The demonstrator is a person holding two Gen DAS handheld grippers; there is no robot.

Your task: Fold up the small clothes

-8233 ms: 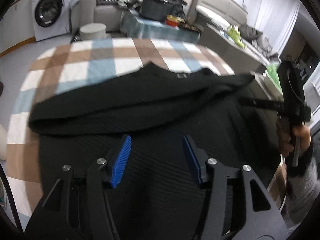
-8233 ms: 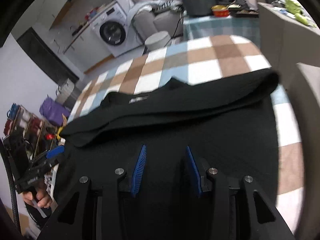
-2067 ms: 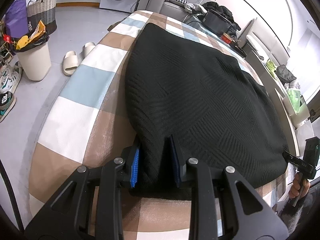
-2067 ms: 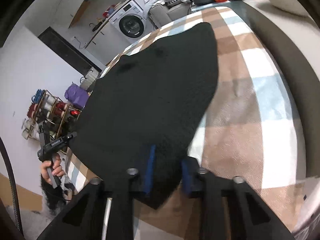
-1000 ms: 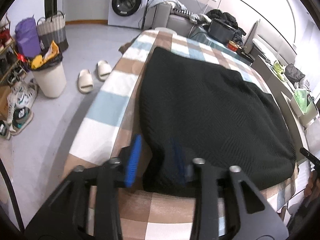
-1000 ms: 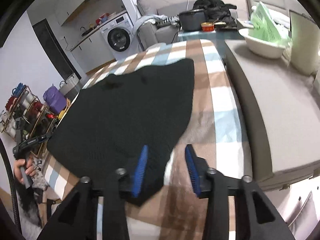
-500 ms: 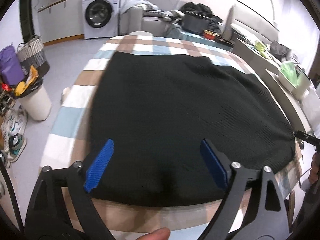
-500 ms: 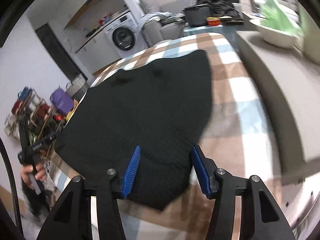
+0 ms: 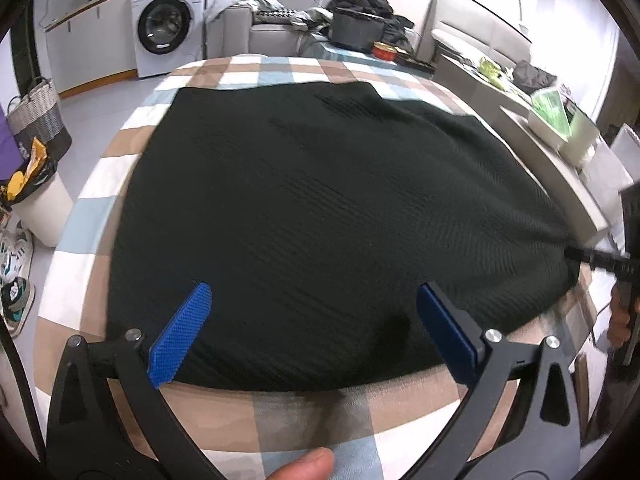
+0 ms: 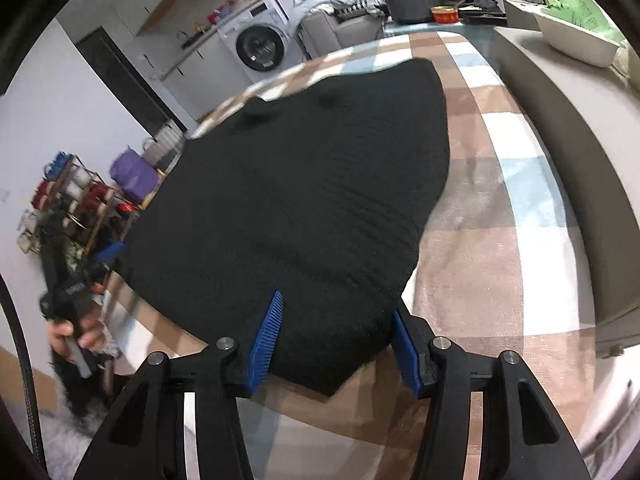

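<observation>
The folded black sweater (image 9: 320, 208) lies flat on the checked tabletop (image 9: 288, 416), bare cloth showing along its near edge. My left gripper (image 9: 312, 332) has just spread wide over that edge, empty. My right gripper (image 10: 334, 340), jaws just narrowing, straddles the sweater's near corner; I cannot tell if it pinches.

A: The black garment (image 9: 320, 208) across the middle is matt knit cloth with a ribbed, rough weave.

B: Under it the checked cover (image 9: 312, 412) at the bottom looks like soft, napped cloth.

A: The pads (image 9: 180, 336) are blue, finely textured, rubbery; the left gripper (image 9: 314, 334) frame is matt black plastic with shiny metal screws.

B: The washing machine (image 9: 170, 32), upper left, is glossy white.
</observation>
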